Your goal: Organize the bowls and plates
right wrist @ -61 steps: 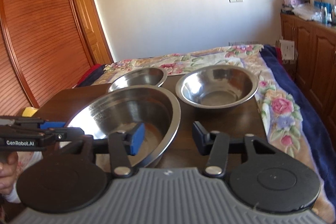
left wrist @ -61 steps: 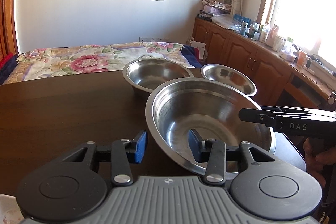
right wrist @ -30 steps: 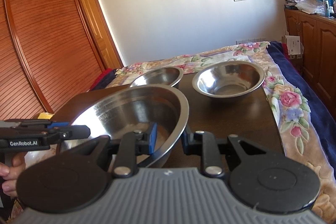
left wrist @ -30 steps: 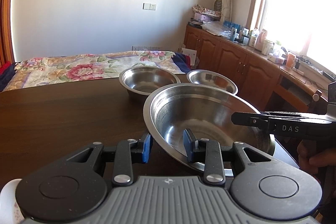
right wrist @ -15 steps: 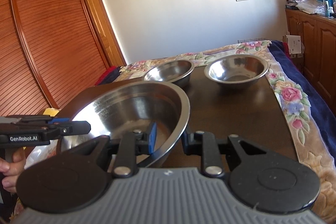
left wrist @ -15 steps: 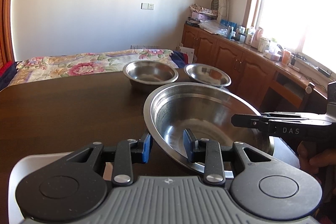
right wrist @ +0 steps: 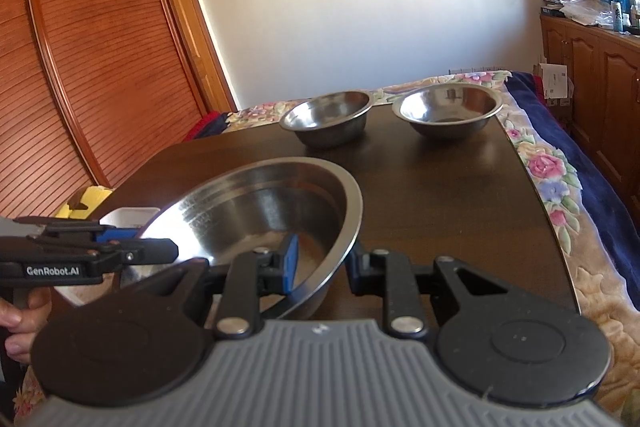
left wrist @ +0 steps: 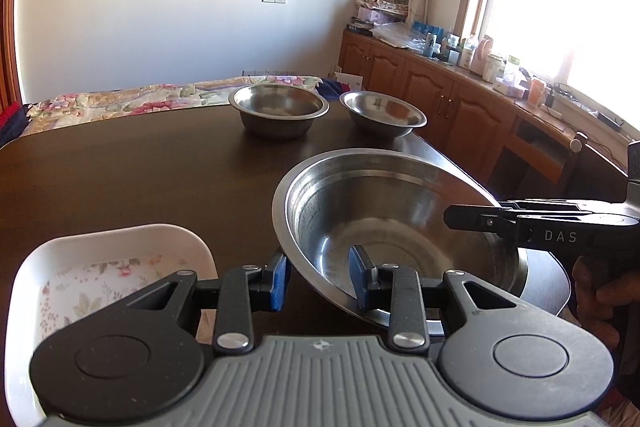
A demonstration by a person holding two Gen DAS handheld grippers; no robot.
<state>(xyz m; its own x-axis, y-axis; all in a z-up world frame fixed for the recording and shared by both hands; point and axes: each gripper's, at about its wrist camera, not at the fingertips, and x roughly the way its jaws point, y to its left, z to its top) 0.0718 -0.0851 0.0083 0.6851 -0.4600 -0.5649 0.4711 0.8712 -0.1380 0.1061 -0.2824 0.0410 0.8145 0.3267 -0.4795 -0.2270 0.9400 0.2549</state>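
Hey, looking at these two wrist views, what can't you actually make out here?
- White dish: left wrist view, near part hidden by the left hand-held gripper, left side cut by the frame edge.
- Big steel bowl: right wrist view, its underside and whether it touches the table are hidden.
- Counter bottles: left wrist view, too small, washed out by window glare.
- Yellow object: right wrist view, partly hidden, unidentifiable.
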